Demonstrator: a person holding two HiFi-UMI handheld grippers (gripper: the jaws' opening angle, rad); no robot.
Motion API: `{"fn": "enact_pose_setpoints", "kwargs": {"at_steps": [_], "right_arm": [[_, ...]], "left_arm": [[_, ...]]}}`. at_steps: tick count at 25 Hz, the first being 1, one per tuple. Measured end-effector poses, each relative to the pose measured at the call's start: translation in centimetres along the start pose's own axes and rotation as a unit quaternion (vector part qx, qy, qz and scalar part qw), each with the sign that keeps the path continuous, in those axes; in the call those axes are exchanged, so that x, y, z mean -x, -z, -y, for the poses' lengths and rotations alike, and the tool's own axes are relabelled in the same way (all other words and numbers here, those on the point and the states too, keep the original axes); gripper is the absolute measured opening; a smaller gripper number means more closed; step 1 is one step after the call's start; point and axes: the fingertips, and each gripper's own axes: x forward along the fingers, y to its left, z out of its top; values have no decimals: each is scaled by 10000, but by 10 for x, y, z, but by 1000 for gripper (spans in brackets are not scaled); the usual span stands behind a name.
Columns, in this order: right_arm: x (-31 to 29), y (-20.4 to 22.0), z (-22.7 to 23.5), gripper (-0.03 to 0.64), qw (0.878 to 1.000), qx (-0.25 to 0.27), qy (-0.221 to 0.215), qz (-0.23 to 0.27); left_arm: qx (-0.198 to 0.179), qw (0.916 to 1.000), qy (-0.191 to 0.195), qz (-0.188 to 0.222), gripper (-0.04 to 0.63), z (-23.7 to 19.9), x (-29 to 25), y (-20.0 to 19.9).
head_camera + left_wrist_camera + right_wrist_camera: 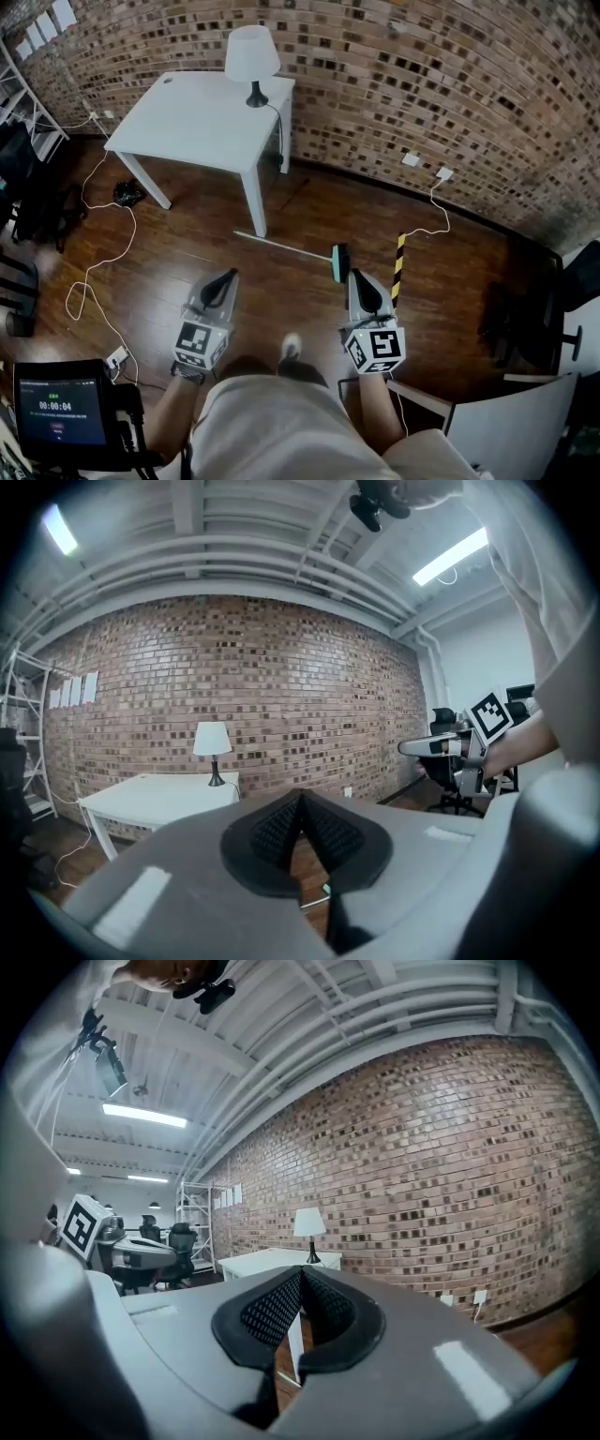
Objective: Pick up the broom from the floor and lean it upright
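The broom (286, 248) lies flat on the wooden floor in the head view. Its thin pale handle runs from near the table leg to a teal head with dark bristles (339, 262). My left gripper (228, 277) hovers above the floor, to the left of and nearer than the broom, shut with nothing in it. My right gripper (355, 276) is just right of the broom head, also shut and empty. In the left gripper view the ribbed pads (281, 827) meet at their tips. The right gripper view shows its pads (272, 1312) closed the same way.
A white table (202, 122) with a white lamp (251, 56) stands against the brick wall. A yellow-black striped strip (397, 267) lies right of the broom head. White cables (94, 272) trail over the floor at left. Office chairs (553, 309) stand at right, and a screen device (61, 412) is at bottom left.
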Motion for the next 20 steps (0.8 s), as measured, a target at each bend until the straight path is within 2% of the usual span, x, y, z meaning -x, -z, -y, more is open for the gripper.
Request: {"fn": "enact_pose_setpoints", "kwargs": {"at_steps": [6,13,20], "right_arm": [[-33,8,11,12,9998,-26,-10,-218],[-58,8,4,12,9996,-3,69,-269],[-90,2,-12,14,9989,85,-252,-397]], "left_arm": [[87,9998,5,-174,2,-16,-26,10],[62,9996,144,-247,2,-37,-43,12],[95,9996,21,-256,2,-67,-58,5]]}}
